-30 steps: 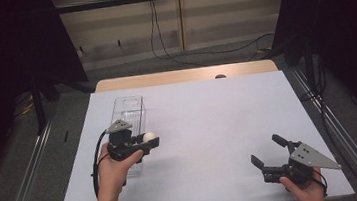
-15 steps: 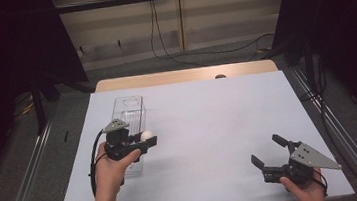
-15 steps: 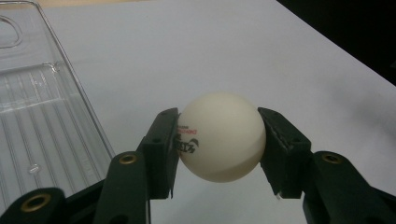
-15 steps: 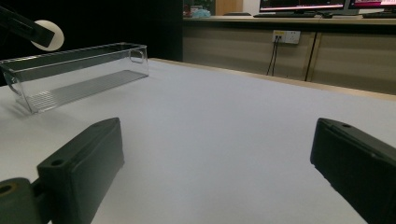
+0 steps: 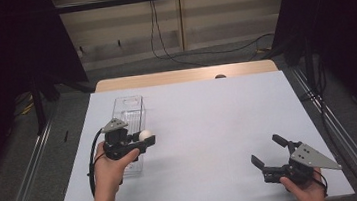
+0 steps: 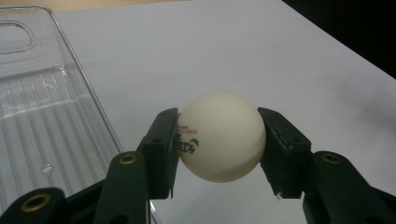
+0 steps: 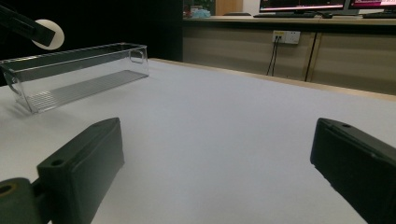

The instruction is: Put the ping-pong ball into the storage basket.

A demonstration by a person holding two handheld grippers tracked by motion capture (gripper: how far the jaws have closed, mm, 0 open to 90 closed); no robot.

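Note:
A white ping-pong ball (image 6: 220,136) with red and black print sits clamped between the jaws of my left gripper (image 5: 143,138). The ball (image 5: 144,134) hangs just right of a clear plastic bin (image 5: 129,116) on the white table's left side. In the left gripper view the bin (image 6: 42,116) lies to the left, its ribbed floor bare. My right gripper (image 5: 269,157) rests low near the table's front right, jaws wide apart with nothing between them. In the right gripper view the bin (image 7: 74,70) stands far left with the ball (image 7: 49,33) held above it.
The white table sheet (image 5: 209,122) spreads between the two grippers. A wooden strip (image 5: 184,75) runs along its far edge. Metal rails (image 5: 341,138) flank both sides, and cables trail over the floor behind.
The left gripper with the ball has barely shifted beside the bin. The right gripper stays put.

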